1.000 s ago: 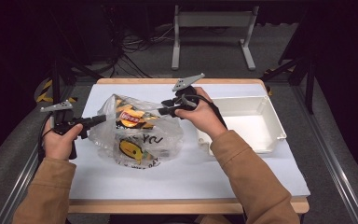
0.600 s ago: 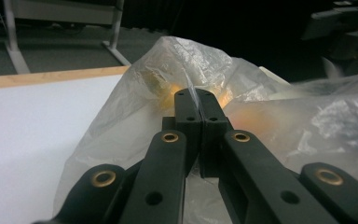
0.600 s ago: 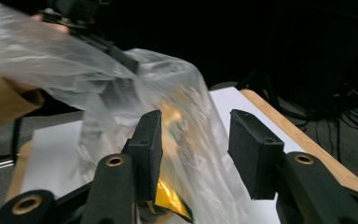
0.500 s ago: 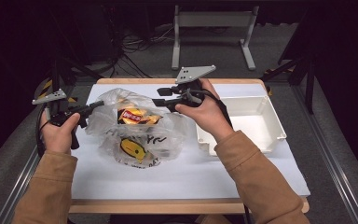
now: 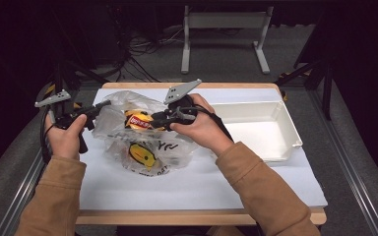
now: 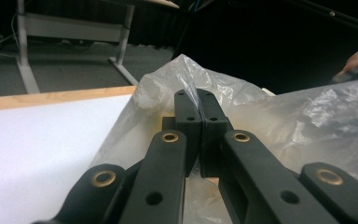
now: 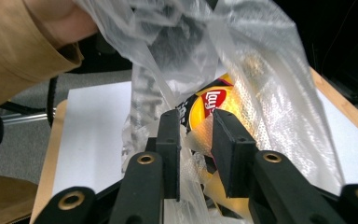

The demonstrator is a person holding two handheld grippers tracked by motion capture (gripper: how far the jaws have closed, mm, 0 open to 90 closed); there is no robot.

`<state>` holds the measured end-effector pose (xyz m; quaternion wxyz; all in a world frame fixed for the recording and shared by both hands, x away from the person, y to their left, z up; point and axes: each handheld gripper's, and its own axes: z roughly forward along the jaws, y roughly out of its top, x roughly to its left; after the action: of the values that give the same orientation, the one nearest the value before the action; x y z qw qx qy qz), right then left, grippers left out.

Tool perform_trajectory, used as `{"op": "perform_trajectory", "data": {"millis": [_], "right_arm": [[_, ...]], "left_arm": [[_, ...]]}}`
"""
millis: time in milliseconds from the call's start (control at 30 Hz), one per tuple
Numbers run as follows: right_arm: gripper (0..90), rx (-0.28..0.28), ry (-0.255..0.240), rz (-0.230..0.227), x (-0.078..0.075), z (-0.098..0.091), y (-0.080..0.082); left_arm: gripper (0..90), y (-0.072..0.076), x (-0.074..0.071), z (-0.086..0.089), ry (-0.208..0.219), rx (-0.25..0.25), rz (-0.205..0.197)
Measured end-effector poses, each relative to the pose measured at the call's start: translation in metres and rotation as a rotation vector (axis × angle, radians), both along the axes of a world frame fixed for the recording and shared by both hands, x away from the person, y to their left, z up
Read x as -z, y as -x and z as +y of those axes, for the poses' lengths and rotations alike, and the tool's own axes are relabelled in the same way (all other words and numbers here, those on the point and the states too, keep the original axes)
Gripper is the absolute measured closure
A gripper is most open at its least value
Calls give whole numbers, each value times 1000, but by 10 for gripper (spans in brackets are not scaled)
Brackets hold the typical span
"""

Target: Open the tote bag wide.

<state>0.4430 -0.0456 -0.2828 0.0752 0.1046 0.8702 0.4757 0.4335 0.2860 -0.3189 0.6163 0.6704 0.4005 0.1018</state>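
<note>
left claw clamped on the plastic bag rim, right claw closing around film by the chip packet, not pinching yet, bare tabletop nearer the person, white tray just right

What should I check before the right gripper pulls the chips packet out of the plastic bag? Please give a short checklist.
1. Left gripper clamped on the plastic bag edge: ok.
2. Bag mouth open toward the right gripper: ok.
3. Right jaws, which have just been closing, around the chips packet: ok, a corner sits between them.
4. Pads firmly pressing the packet: cannot tell.
5. Bag film out of the right jaws: not ok, film lies between them.
6. White tray free to receive the packet: ok.
</note>
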Motion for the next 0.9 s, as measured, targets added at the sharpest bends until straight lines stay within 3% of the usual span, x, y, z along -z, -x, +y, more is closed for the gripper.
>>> {"op": "perform_trajectory", "data": {"millis": [200, 400, 533, 667, 767, 900], "right_arm": [[714, -2, 0, -4, 3, 7, 0], [707, 50, -14, -30, -1, -5, -4], [724, 79, -12, 2, 4, -11, -14], [812, 33, 1, 61, 12, -1, -17], [817, 21, 28, 49, 16, 10, -18], [799, 62, 35, 14, 17, 17, -27]], "left_arm": [[891, -21, -10, 0, 6, -34, -4], [890, -39, -4, -2, -2, -61, 18], [890, -39, 1, -3, 8, -56, 26], [890, -35, -2, -8, 0, -32, 12], [889, -31, -5, -10, -6, -15, -2], [889, -25, -8, -9, 5, 0, -11]]}}
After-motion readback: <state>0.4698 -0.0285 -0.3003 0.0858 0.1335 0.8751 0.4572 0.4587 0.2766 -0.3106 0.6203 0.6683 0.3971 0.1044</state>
